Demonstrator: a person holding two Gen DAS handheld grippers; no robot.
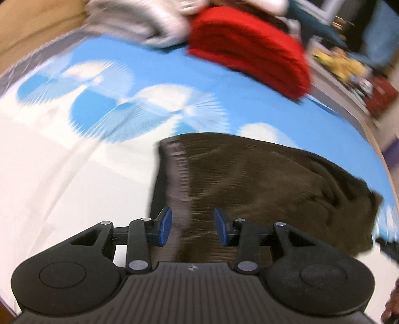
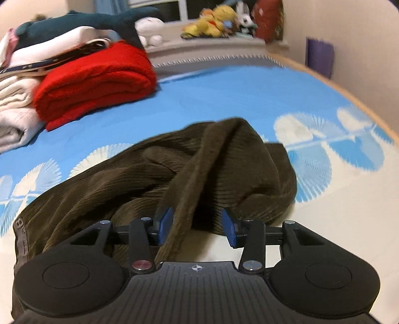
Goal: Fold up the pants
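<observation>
Dark olive corduroy pants [image 1: 249, 179] lie crumpled on the blue and white bedsheet [image 1: 74, 162]. In the left wrist view their ribbed waistband edge runs down between the blue pads [image 1: 165, 225] of my left gripper [image 1: 193, 225]. The jaws stand apart and neither pad presses the cloth. In the right wrist view the pants [image 2: 149, 174] are bunched, and a raised fold [image 2: 189, 189] passes between the jaws of my right gripper [image 2: 197, 225], close to the left pad [image 2: 165, 224]. A gap shows at the right pad. Both grippers hover low over the fabric.
A folded red garment [image 2: 94, 82] and a stack of white and grey clothes [image 2: 15, 109] lie at the far side of the bed. Stuffed toys [image 2: 212, 22] sit on a ledge behind. The bed's wooden edge [image 2: 349, 94] curves along the right.
</observation>
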